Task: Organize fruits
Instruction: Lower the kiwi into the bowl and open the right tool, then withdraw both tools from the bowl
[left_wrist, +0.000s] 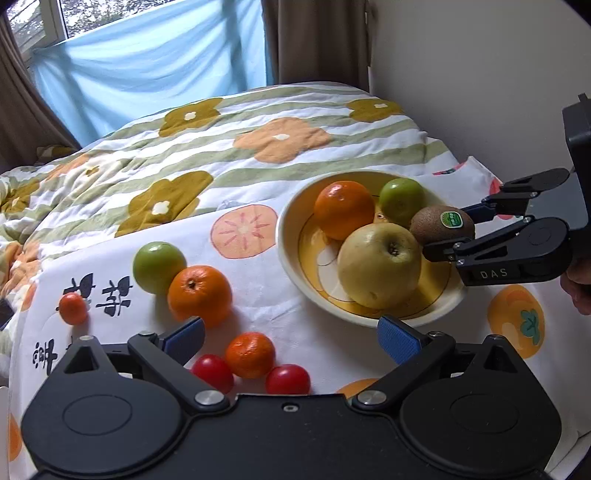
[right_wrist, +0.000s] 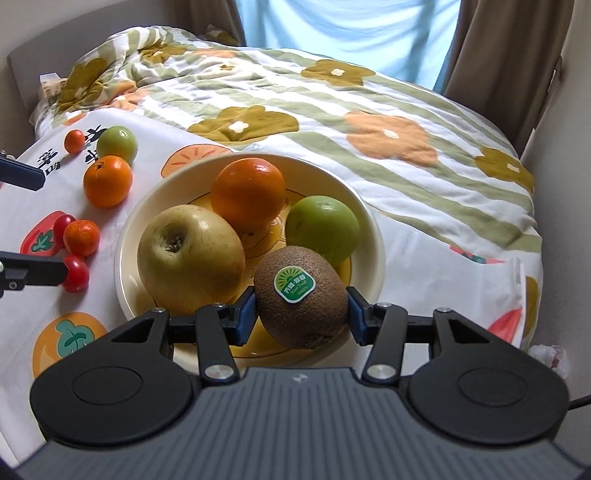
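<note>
Three fruits in bowl (right_wrist: 373, 236); right gripper (right_wrist: 301, 308) jaws pinching kiwi (right_wrist: 301, 295) over its 6 o'clock rim. Left gripper (left_wrist: 291, 332) jaws spread above loose mandarin (left_wrist: 250, 354). Next, probably: lower, release.

In the bowl (right_wrist: 373, 236): apple (right_wrist: 190, 254) left, orange (right_wrist: 248, 196) behind it, plum (right_wrist: 323, 229) right, kiwi (right_wrist: 301, 297) at the front between the right gripper's (right_wrist: 300, 314) pads. Left of the bowl on the cloth (left_wrist: 266, 291), a second orange (left_wrist: 199, 291), a second plum (left_wrist: 159, 266), mandarins and tomatoes lie clustered.
</note>
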